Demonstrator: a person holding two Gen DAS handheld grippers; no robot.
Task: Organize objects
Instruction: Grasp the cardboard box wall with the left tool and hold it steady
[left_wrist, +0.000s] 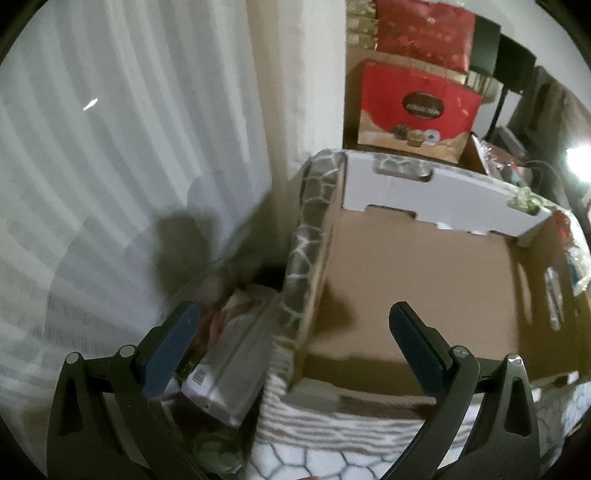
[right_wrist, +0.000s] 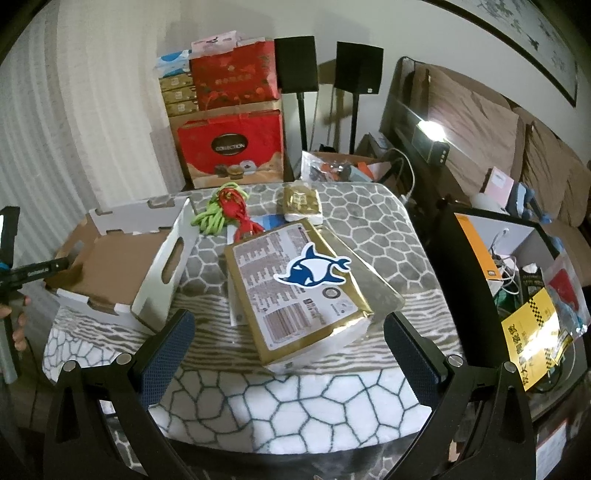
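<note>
An open cardboard box (right_wrist: 110, 266) with white walls stands at the left of the table; its brown floor (left_wrist: 413, 288) is bare. My left gripper (left_wrist: 291, 332) hovers open over the box's near left corner. A gold-edged flat package (right_wrist: 295, 288) with a blue dolphin sticker (right_wrist: 314, 271) lies mid-table, just beyond my open right gripper (right_wrist: 288, 336). Behind it lie green and red cords (right_wrist: 221, 210) and a small gold packet (right_wrist: 303, 205). Nothing sits between either pair of fingers.
The table wears a grey-and-white hexagon-pattern cloth (right_wrist: 295, 402). Red gift boxes (right_wrist: 232, 147) stack behind it beside two black speakers (right_wrist: 295, 64). A cluttered bin (right_wrist: 524, 280) and a sofa (right_wrist: 498, 140) stand at the right. A white curtain (left_wrist: 110, 166) hangs left, with packages (left_wrist: 229, 373) below.
</note>
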